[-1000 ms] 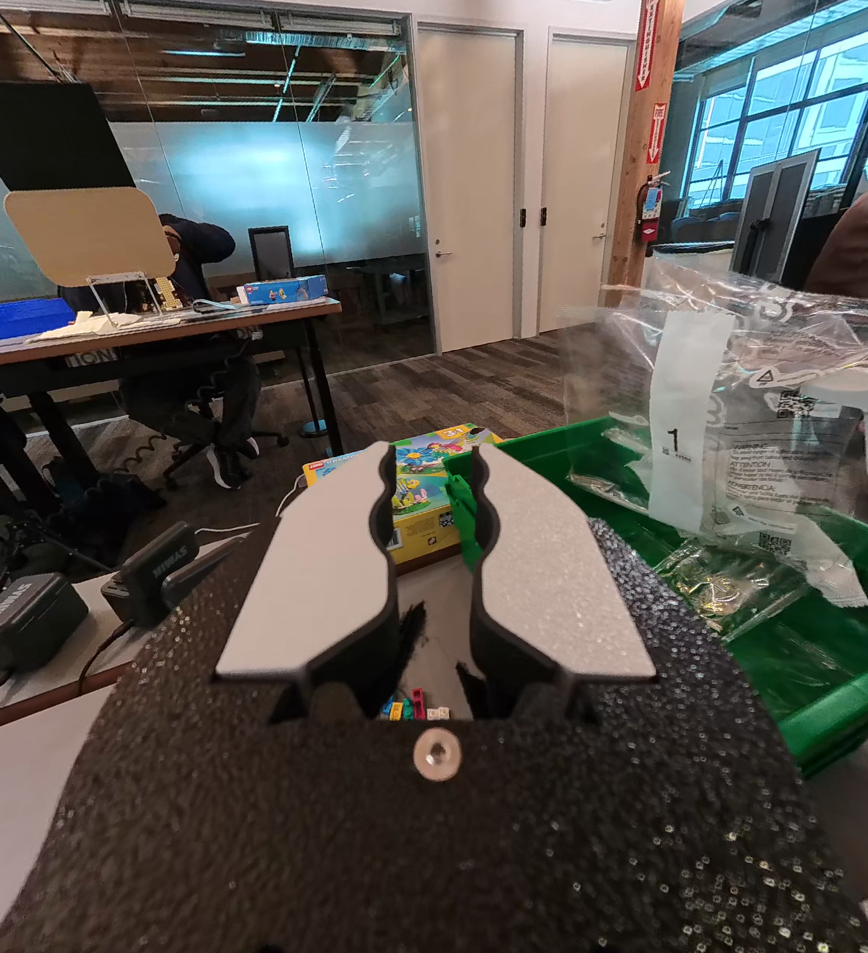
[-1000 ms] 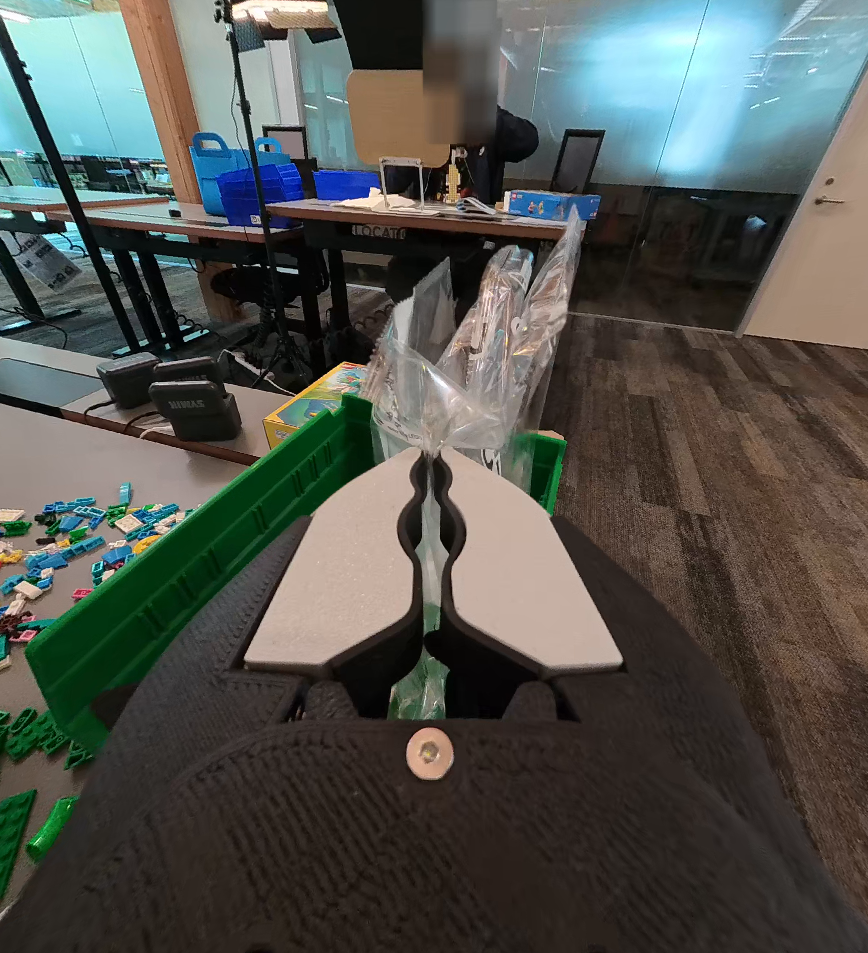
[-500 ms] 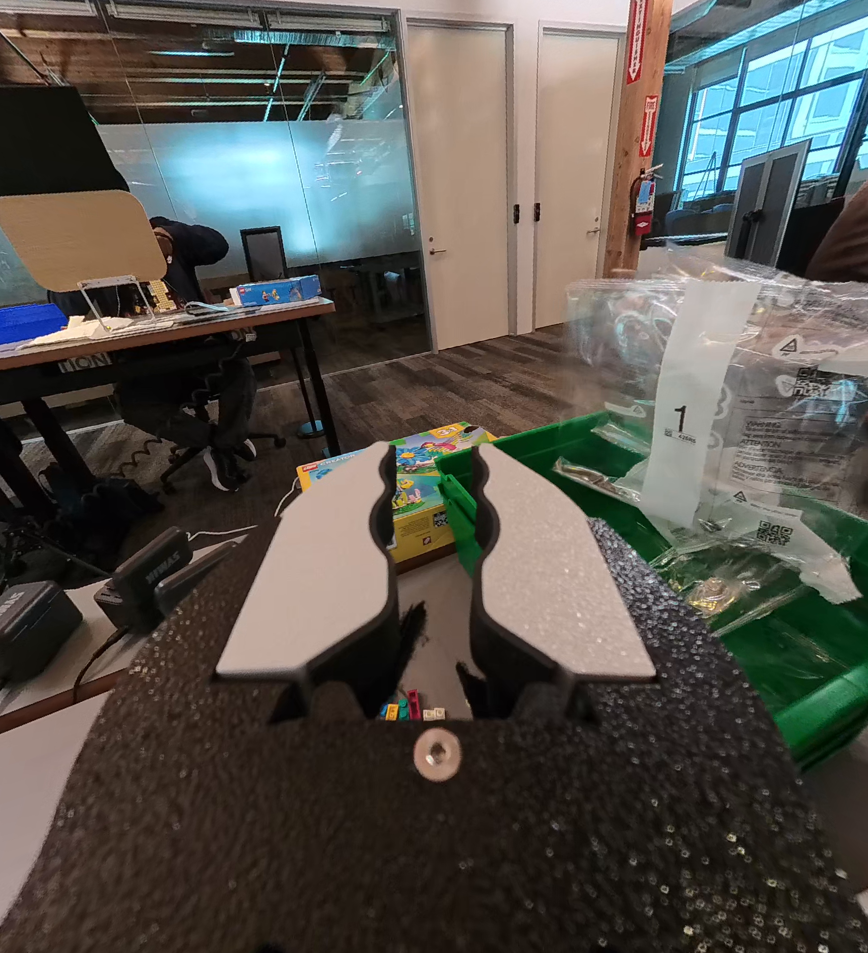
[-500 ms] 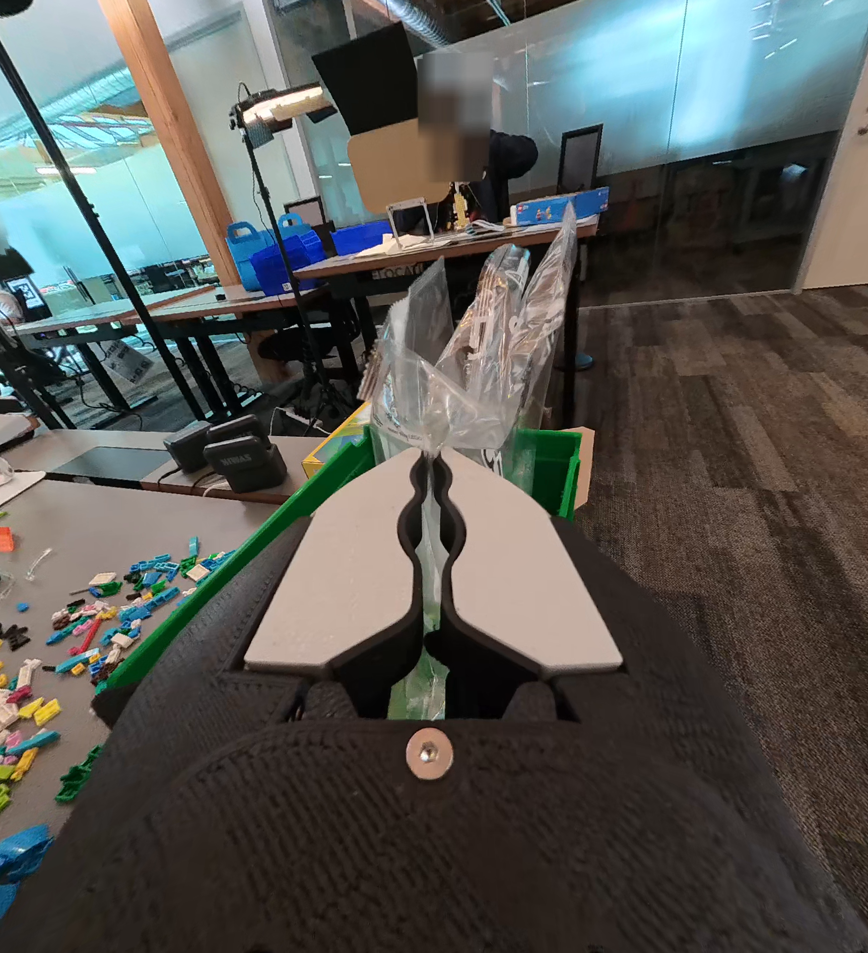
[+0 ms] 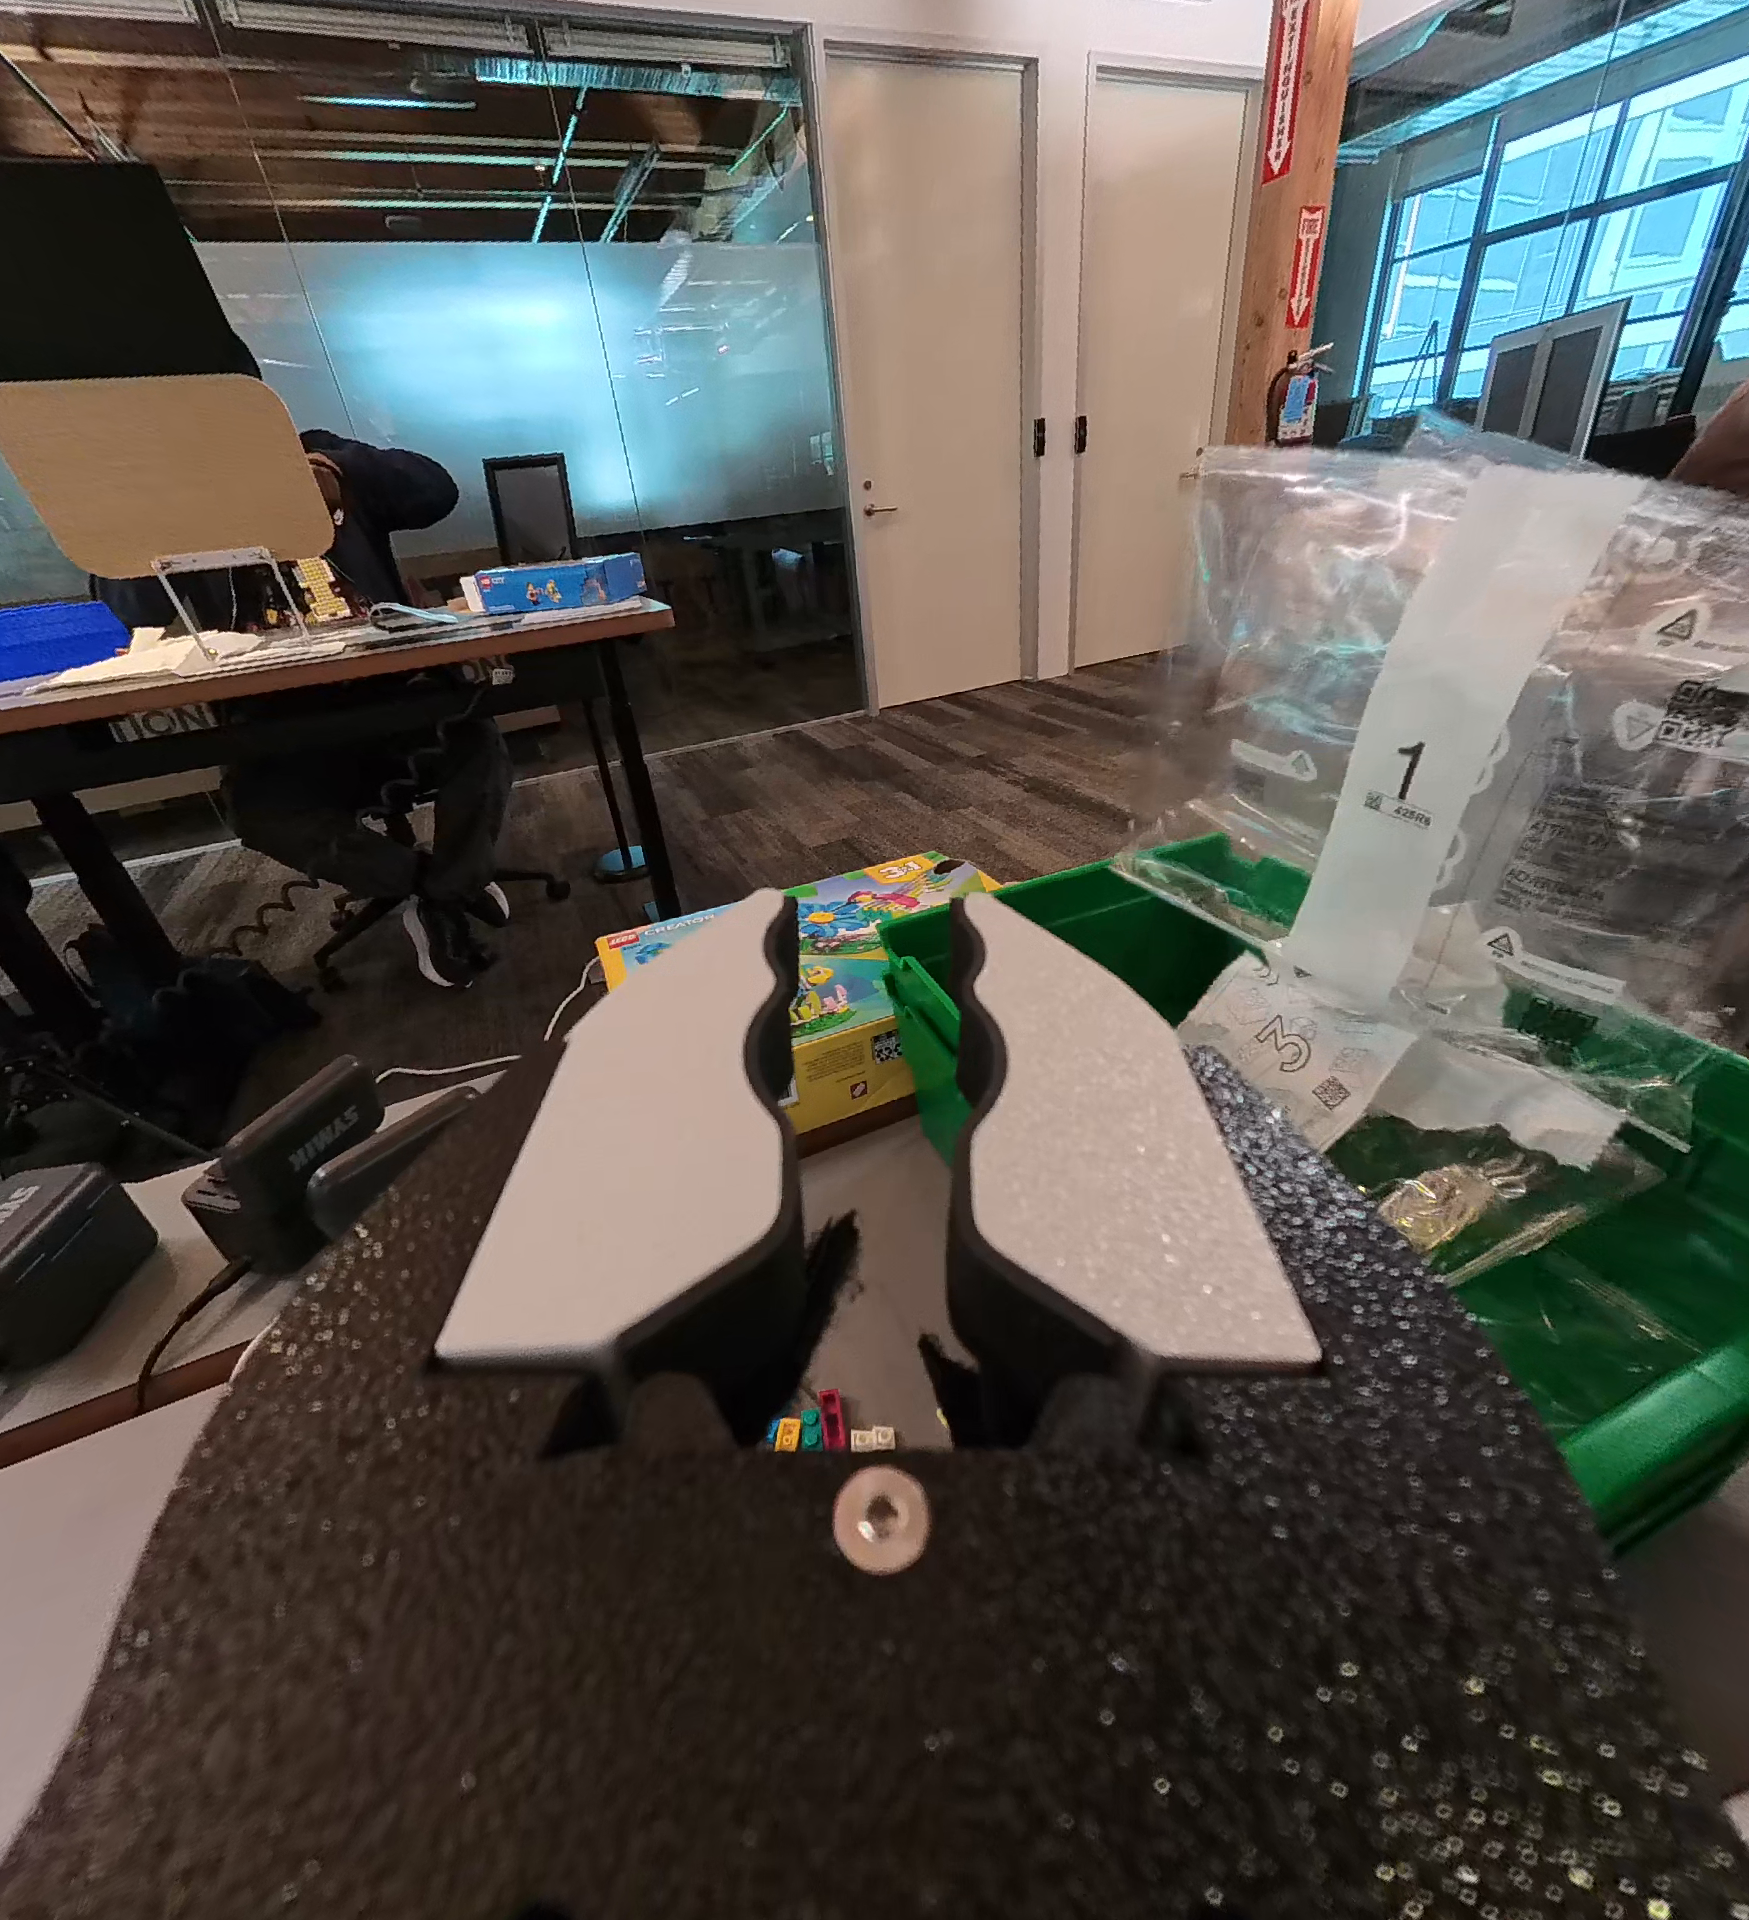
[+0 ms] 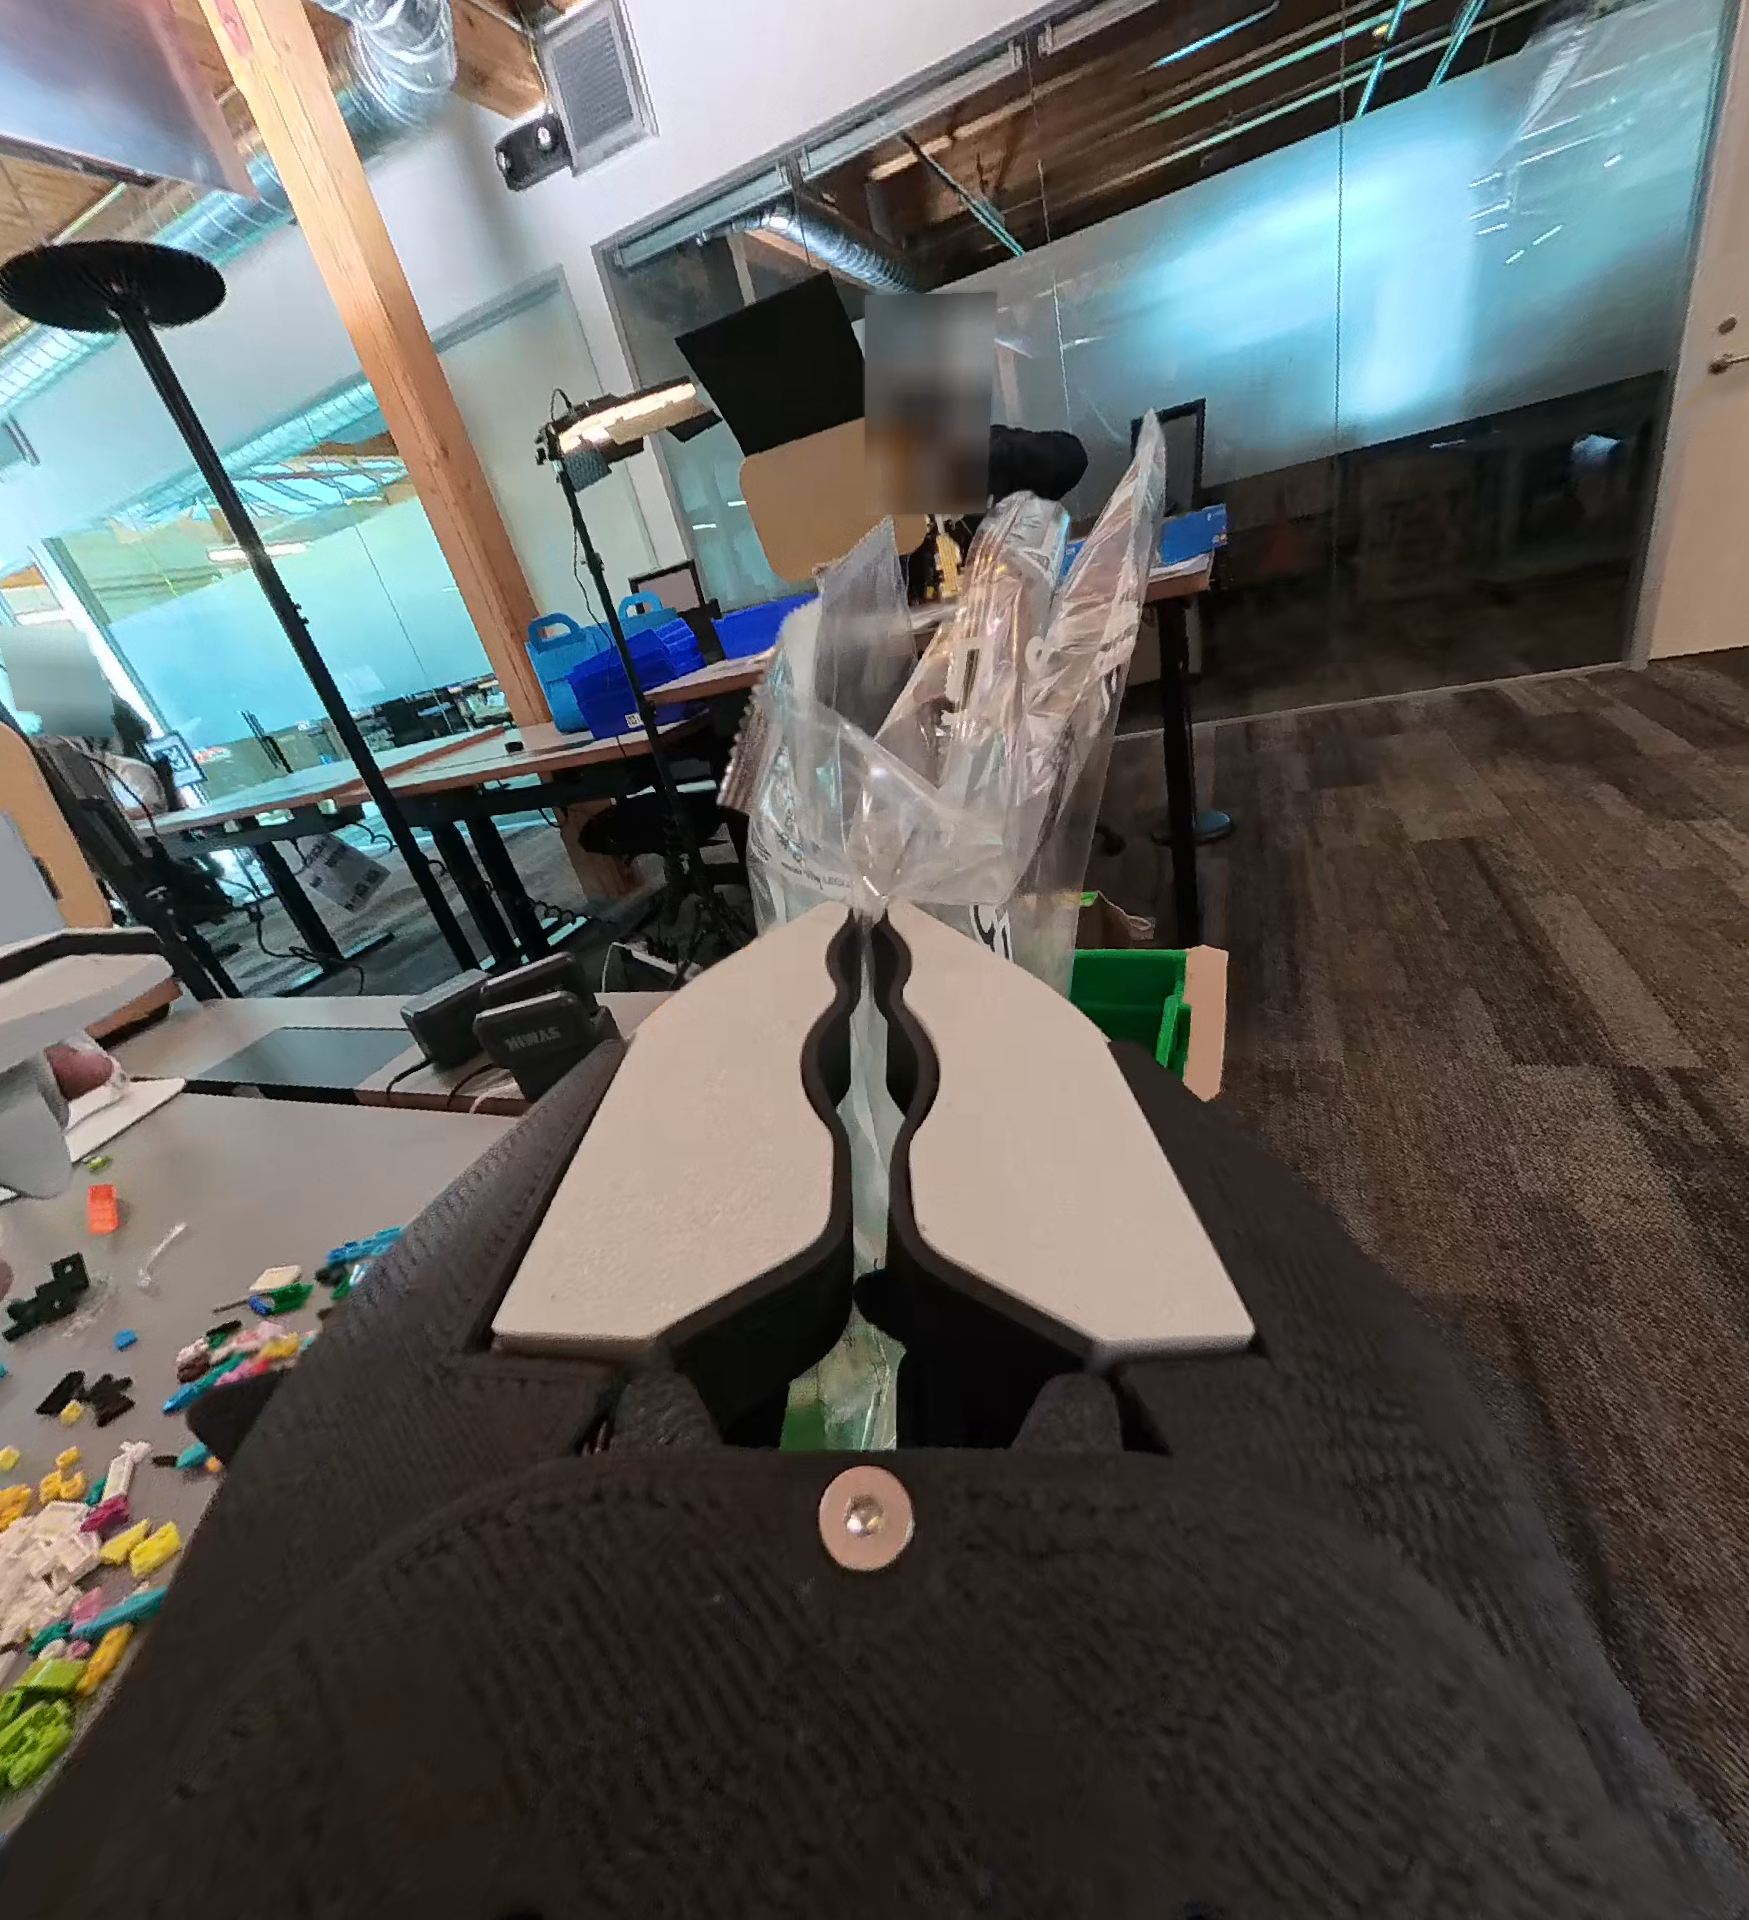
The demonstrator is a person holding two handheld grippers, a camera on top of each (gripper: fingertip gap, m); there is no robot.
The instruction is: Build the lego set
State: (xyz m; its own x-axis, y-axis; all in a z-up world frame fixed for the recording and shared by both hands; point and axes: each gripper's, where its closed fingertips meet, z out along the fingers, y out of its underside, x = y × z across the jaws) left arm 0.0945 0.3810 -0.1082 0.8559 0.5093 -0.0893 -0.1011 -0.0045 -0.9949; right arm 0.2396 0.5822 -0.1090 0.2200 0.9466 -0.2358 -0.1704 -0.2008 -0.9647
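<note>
The right gripper (image 6: 872, 925) pinches a clear plastic bag (image 6: 963, 727), lifted above the green bin (image 5: 1680, 1351) at the tabletop's (image 6: 257, 1174) far right edge. The left gripper (image 5: 865, 925) hangs over the tabletop with a narrow gap between its fingers, gripping nothing. More bags (image 5: 1452, 1143) lie in the bin, and the yellow set box (image 5: 849, 997) sits just beside the bin at the far edge. Loose bricks (image 6: 8, 1600) are scattered across the tabletop's left side. Two black chargers (image 5: 122, 1216) rest near the far left edge.
</note>
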